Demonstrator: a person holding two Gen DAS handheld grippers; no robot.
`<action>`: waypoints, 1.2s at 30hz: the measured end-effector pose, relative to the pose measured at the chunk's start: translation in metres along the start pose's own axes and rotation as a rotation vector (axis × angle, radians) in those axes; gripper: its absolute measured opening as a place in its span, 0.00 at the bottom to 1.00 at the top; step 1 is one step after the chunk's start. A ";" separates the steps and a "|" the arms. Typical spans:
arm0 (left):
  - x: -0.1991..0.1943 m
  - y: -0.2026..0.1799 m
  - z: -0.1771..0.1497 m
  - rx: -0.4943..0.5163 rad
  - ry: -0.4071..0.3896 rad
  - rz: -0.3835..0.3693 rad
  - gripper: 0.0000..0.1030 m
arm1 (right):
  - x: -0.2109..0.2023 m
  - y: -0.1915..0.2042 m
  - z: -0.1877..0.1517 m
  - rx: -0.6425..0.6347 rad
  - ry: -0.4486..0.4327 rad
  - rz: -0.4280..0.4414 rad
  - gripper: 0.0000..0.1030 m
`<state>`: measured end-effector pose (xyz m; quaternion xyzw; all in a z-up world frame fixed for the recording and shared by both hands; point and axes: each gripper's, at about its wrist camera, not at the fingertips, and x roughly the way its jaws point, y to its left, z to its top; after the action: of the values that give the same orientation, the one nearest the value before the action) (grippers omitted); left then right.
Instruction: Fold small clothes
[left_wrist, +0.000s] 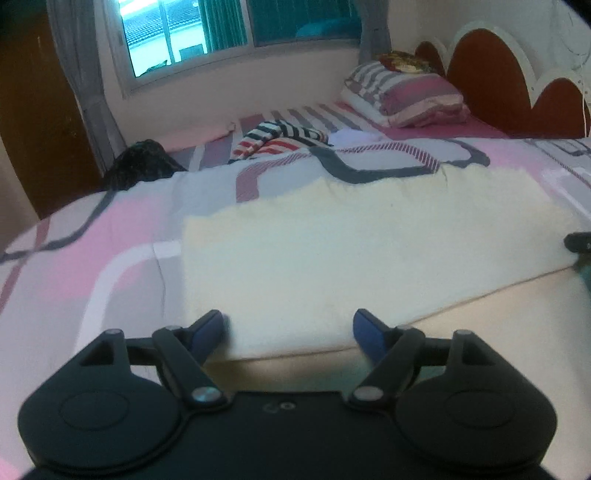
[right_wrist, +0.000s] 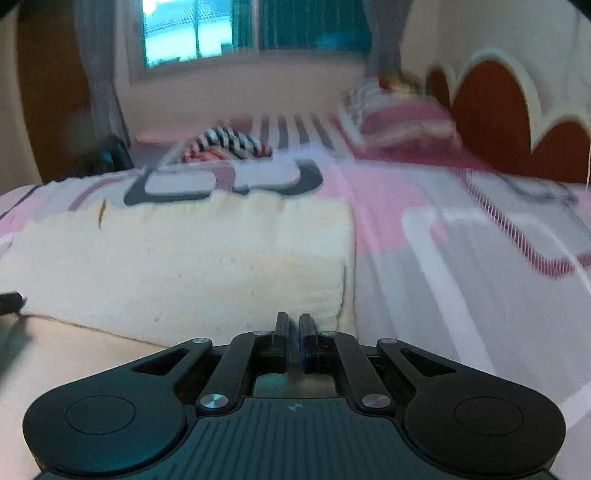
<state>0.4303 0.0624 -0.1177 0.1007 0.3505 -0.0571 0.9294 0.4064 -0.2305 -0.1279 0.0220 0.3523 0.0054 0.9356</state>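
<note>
Left gripper gapes wide before the cream cloth at mid-frame; right gripper is pinched closed, empty, at the cloth's lower-right corner.

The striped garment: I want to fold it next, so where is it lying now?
The striped garment lies crumpled at the bed's far side below the window, left of the pillows, beyond the cream cloth.

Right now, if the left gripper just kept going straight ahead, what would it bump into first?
Most likely the cream cloth spread on the bed: the open left gripper points at its near edge. Depth is hard to judge.
</note>
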 end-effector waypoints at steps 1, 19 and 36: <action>0.001 0.003 -0.001 -0.018 0.001 -0.008 0.77 | 0.000 0.005 0.002 -0.015 0.009 -0.019 0.02; -0.016 0.027 -0.003 -0.116 -0.063 0.001 0.75 | 0.007 -0.021 0.017 0.092 -0.048 -0.027 0.32; -0.005 0.018 -0.009 -0.113 -0.022 0.029 0.76 | 0.019 -0.010 0.022 -0.113 -0.124 -0.080 0.02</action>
<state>0.4246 0.0818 -0.1183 0.0524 0.3415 -0.0251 0.9381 0.4351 -0.2411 -0.1244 -0.0445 0.2934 -0.0136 0.9549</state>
